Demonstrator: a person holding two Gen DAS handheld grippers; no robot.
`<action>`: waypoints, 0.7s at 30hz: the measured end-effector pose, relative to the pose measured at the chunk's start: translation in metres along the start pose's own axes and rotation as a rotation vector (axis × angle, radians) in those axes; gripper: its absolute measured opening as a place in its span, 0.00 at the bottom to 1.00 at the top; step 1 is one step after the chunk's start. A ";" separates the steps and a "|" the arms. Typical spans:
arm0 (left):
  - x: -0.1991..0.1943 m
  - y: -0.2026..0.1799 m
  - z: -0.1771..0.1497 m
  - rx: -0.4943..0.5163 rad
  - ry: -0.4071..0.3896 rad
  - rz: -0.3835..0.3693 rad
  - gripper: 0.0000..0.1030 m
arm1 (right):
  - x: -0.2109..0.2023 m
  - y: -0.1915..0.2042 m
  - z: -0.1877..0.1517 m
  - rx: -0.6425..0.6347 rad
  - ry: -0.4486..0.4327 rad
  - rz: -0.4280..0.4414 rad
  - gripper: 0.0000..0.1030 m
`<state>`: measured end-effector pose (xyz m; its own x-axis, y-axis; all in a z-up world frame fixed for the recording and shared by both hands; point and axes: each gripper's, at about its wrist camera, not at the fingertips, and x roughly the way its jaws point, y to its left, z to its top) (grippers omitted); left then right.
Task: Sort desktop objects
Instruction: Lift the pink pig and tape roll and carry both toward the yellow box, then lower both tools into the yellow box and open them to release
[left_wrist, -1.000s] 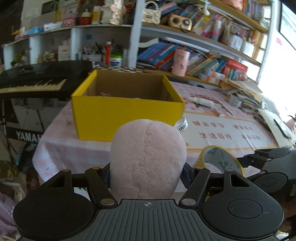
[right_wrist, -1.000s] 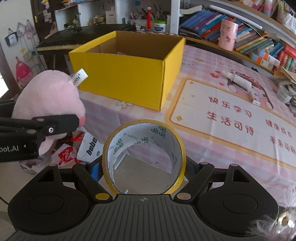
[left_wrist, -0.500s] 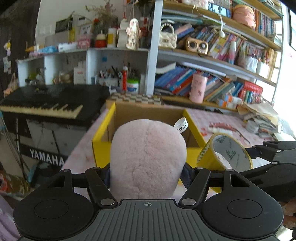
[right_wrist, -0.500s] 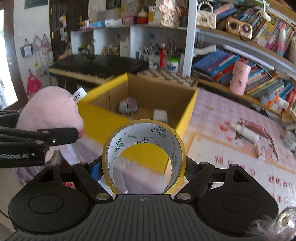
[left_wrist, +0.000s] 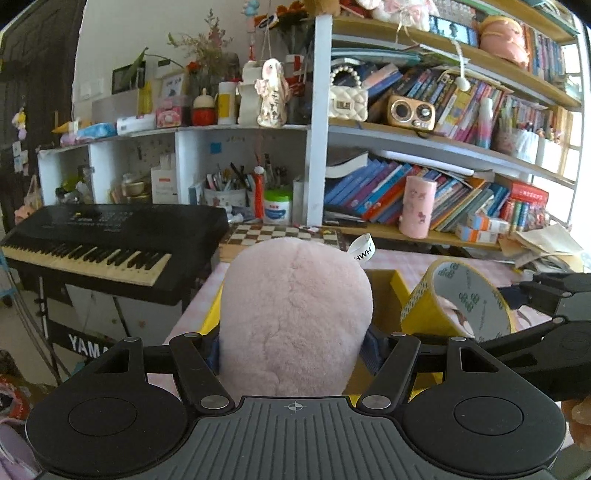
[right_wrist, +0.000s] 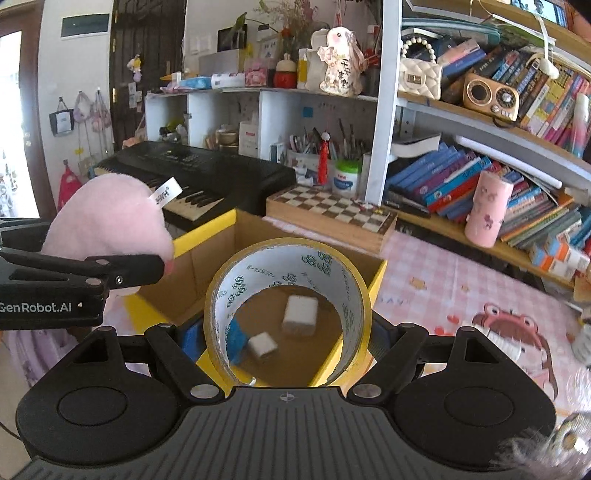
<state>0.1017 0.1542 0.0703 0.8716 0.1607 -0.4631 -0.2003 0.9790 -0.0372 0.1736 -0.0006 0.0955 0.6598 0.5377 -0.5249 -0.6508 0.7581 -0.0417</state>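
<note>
We see the pink plush toy (left_wrist: 295, 317) pinched between the fingers of the left gripper (left_wrist: 295, 347), its white sewn-in label (left_wrist: 362, 252) sticking up at the top right. In the right wrist view the same toy (right_wrist: 110, 225) hangs just above the near left corner of the yellow cardboard box (right_wrist: 207, 236), with the left gripper (right_wrist: 122, 273) clamped on its lower part.

The right gripper (right_wrist: 288, 332) is pressed onto the roll of yellow tape (right_wrist: 286, 258), which stands on edge between its fingers with the open ring facing the camera. The roll is held over the open box, near its front edge. Through the ring we see the brown box floor, where two small white blocks lie apart from each other: a larger one (right_wrist: 300, 314) and a smaller one (right_wrist: 262, 344). From the left wrist view the tape (left_wrist: 458, 299) sits just beside the plush toy, to its right, with the right gripper (left_wrist: 532, 314) behind it.

The box rests at the left edge of a table covered by a pink checked cloth (right_wrist: 443, 280). A wooden chessboard (right_wrist: 332, 214) lies beyond the box's far edge. A pink cup (right_wrist: 487, 210) stands on the low shelf at the table's far edge, in front of leaning books. A black keyboard (left_wrist: 107, 240) stands off the table's left edge.
</note>
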 end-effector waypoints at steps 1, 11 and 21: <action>0.004 0.000 0.001 -0.001 0.004 0.003 0.66 | 0.005 -0.003 0.003 -0.009 -0.002 0.000 0.78; 0.052 0.001 0.018 0.038 0.065 0.027 0.66 | 0.059 -0.021 0.019 -0.108 0.017 0.049 0.78; 0.109 -0.002 0.029 0.114 0.133 0.036 0.66 | 0.130 -0.008 0.022 -0.396 0.093 0.123 0.78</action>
<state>0.2105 0.1736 0.0457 0.7967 0.1850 -0.5754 -0.1716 0.9821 0.0782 0.2733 0.0711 0.0458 0.5432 0.5657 -0.6204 -0.8286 0.4803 -0.2875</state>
